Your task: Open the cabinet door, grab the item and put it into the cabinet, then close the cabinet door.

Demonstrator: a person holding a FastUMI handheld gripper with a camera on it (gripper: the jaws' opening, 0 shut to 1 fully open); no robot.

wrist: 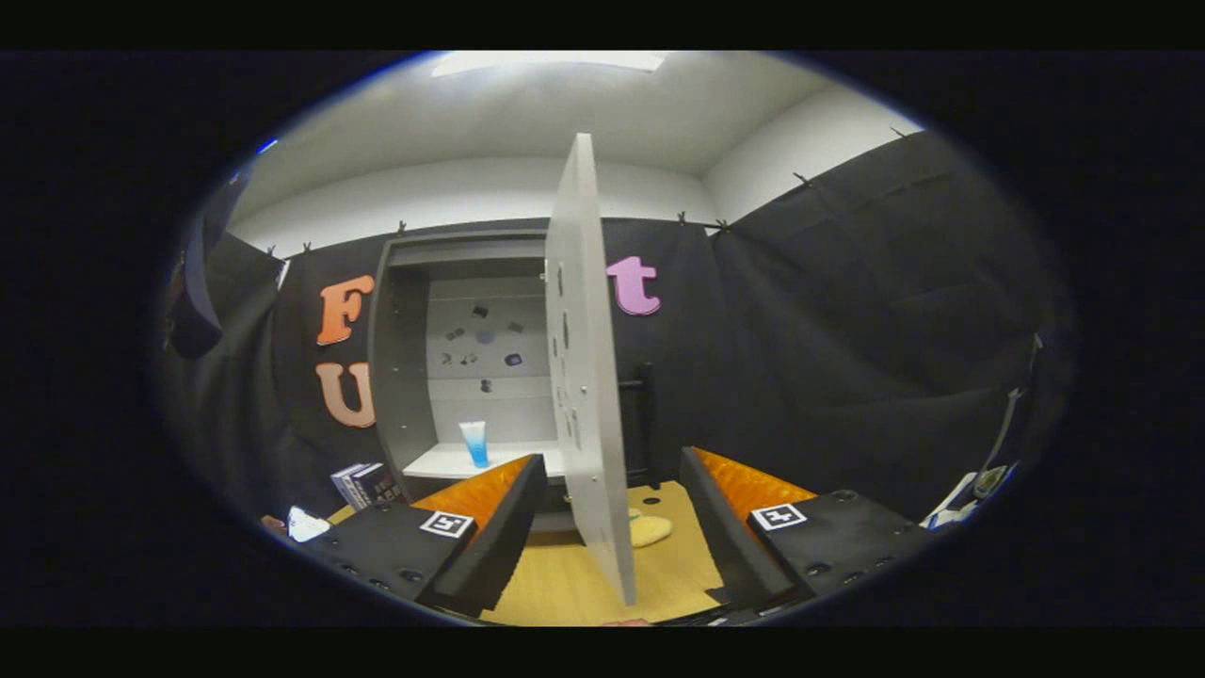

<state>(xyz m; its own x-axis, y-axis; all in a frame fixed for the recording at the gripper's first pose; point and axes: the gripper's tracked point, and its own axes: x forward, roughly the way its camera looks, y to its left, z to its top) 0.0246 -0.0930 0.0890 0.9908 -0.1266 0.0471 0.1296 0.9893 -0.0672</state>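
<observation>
Gripper [612,537] spread apart, cabinet door [586,377] edge-on between fingers, tube [474,443] inside cabinet [400,358] beyond

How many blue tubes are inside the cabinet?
1. The blue tube stands upright on the cabinet shelf, beyond the open gripper, left of the open door between its fingers. The door may hide more.

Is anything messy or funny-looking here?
Nothing looks spilled or broken. The cabinet door stands wide open, edge-on between the open gripper fingers, which touch nothing. A blue tube stands upright on the cabinet shelf. A small yellow thing lies on the wooden table behind the door.
</observation>
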